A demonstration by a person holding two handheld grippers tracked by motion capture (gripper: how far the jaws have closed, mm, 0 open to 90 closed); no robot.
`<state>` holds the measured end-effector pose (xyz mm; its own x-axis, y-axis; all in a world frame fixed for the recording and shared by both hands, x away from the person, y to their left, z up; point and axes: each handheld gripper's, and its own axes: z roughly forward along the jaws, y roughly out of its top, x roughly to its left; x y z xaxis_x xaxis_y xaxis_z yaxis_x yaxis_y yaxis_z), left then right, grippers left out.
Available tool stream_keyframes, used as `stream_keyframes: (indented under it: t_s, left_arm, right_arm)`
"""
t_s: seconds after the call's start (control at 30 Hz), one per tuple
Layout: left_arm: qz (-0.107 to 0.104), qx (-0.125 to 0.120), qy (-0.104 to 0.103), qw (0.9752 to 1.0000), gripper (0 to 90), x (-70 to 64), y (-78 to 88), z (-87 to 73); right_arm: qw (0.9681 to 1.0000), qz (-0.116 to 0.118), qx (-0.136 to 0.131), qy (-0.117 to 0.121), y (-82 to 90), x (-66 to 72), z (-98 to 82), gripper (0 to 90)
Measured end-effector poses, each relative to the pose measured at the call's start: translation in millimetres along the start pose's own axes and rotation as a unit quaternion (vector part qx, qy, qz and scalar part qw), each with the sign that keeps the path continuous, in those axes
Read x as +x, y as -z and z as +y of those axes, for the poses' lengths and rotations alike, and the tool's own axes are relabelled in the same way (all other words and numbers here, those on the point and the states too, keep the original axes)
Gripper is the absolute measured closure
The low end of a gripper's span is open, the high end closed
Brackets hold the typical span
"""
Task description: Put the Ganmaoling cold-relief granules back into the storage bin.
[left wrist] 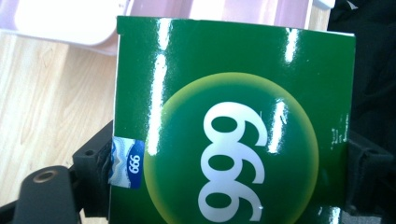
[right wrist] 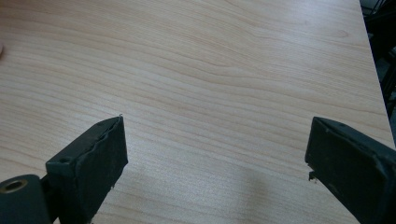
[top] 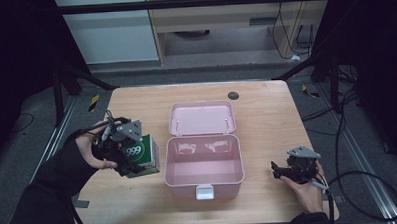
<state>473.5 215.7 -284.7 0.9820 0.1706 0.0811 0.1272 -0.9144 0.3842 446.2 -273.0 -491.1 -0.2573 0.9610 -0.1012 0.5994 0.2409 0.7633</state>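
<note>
High view shows a glossy green "999" medicine box [top: 144, 153] held off the wooden table [top: 266, 114], at nine o'clock from an open pink storage case [top: 203, 167], probably so it can be carried over the rim and set inside. Left gripper [top: 133, 167] clamps that box by its two side edges, jaws partly spread to its width, and the left gripper view has the box [left wrist: 233, 126] pressed between both black jaws. At four o'clock from the case, right gripper [top: 283, 171] rests low, its jaws wide apart and holding nothing.
</note>
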Motion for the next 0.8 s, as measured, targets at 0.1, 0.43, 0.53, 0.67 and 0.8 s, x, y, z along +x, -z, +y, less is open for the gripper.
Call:
stream_keyframes:
  t_s: [0.1,0.43,0.53,0.67,0.8]
  left_arm:
    - [0.002,-0.009,0.000,1.0000,13.9,0.7,0.7,5.4]
    - [-0.003,-0.015,-0.013,0.9998,13.9,-0.4,-5.7,27.1]
    - [-0.002,-0.013,-0.016,0.9998,13.9,-0.3,-7.0,31.4]
    - [-0.003,-0.015,-0.020,0.9997,13.9,-0.3,-10.3,39.2]
    - [-0.008,-0.011,-0.029,0.9995,13.9,-0.7,-15.9,49.0]
  right_arm:
    - [1.0000,0.000,-0.001,0.001,0.1,0.0,0.1,5.9]
    - [1.0000,-0.001,-0.001,0.004,0.1,0.3,0.2,5.9]
    - [1.0000,-0.001,0.000,0.004,0.0,0.3,0.1,5.9]
    - [1.0000,0.000,0.000,0.004,0.0,0.4,0.1,5.9]
    - [1.0000,-0.002,0.000,0.004,0.0,0.4,0.0,5.9]
